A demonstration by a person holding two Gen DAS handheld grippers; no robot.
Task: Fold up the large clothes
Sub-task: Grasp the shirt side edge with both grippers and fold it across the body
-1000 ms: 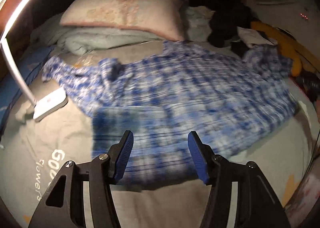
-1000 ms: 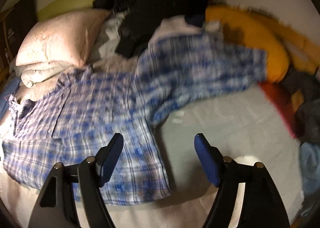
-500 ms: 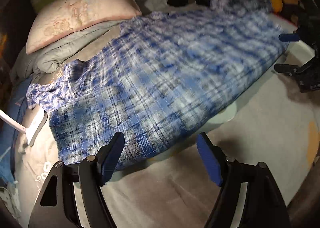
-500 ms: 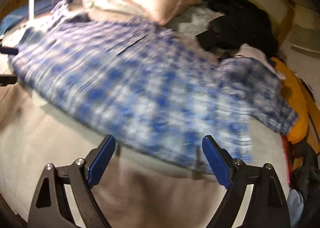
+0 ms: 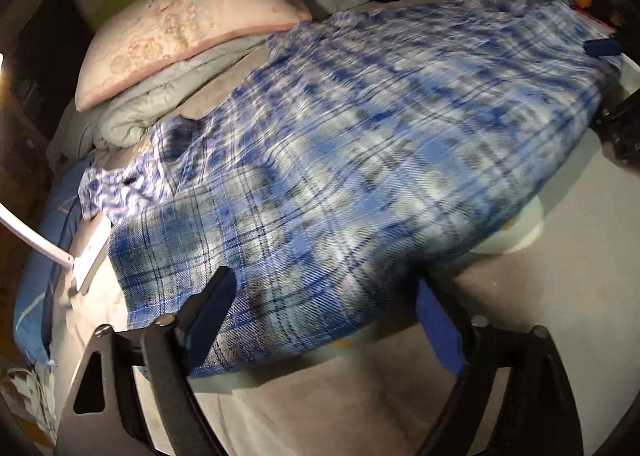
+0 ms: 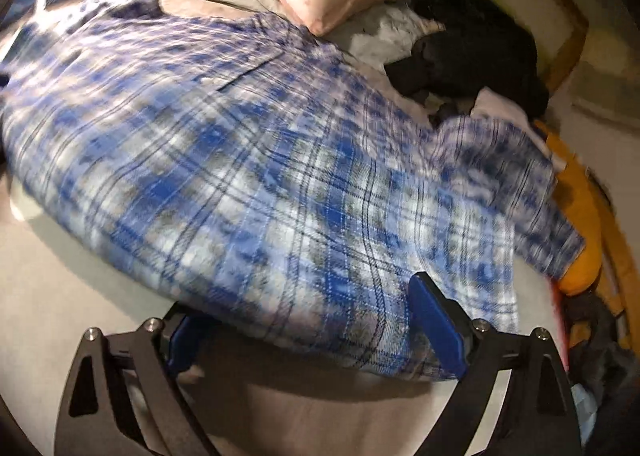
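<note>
A large blue and white plaid shirt (image 5: 360, 159) lies spread across the bed, with one sleeve (image 6: 520, 183) bunched at its far right end. My left gripper (image 5: 324, 296) hangs low over the shirt's near hem; its jaws are opening, the hem lies between them and the pads do not press it. My right gripper (image 6: 304, 308) sits at the other end of the hem, jaws also opening. There one finger (image 6: 184, 336) shows under the cloth edge and the other (image 6: 436, 324) above it. The left wrist view catches the right gripper (image 5: 608, 87) at its right edge.
A pink pillow (image 5: 192, 27) rests on a folded grey blanket (image 5: 160, 103) at the head of the bed. Black clothes (image 6: 472, 47) and an orange cloth (image 6: 580, 215) are heaped at the far right. A white lamp base (image 5: 90, 252) stands left of the shirt. Pale sheet (image 5: 560, 288) lies in front.
Both grippers have dropped toward the shirt's near hem and rolled, and their jaws stand wider. The shirt now fills more of both views.
</note>
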